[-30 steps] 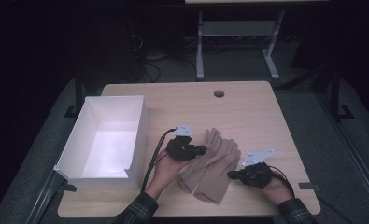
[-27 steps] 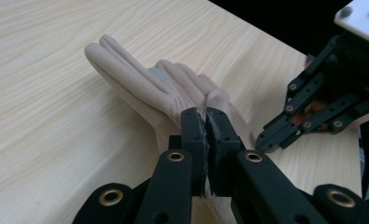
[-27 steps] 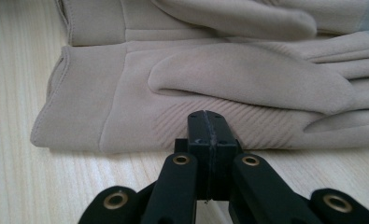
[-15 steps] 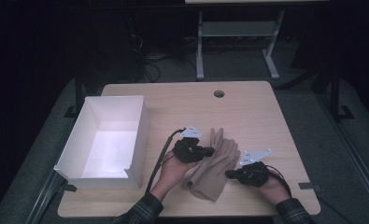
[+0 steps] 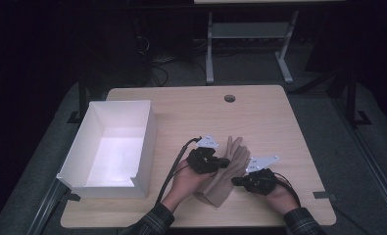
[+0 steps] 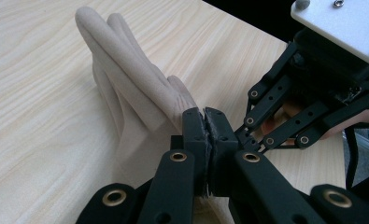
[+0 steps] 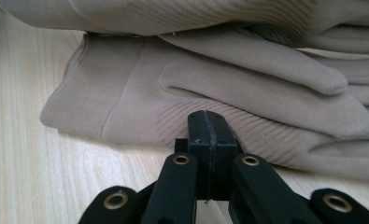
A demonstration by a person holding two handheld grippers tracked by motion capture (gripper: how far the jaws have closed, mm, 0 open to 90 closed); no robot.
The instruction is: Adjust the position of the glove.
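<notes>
Two beige gloves (image 5: 219, 190) lie stacked near the front of the wooden table (image 5: 191, 107), fingers pointing away. My left gripper (image 5: 225, 162) is shut on the upper glove (image 6: 126, 79), which stands pulled up on its edge from the jaws' tips (image 6: 205, 116). My right gripper (image 5: 235, 181) comes in from the right with its jaws shut. In the right gripper view its tips (image 7: 209, 122) rest against the ribbed palm of the lower glove (image 7: 126, 102), just below the thumb. The upper glove (image 7: 173, 14) lies folded across the top.
A white open box (image 5: 147, 132) stands at the table's left side, close to my left forearm. A round cable hole (image 5: 229, 98) sits near the far edge. My right gripper's grey plate (image 6: 341, 23) is close beside the left jaws.
My left gripper has moved right with one glove, bringing it over the other, so the spread pair is now one narrow stack. The right hand has stayed put.
</notes>
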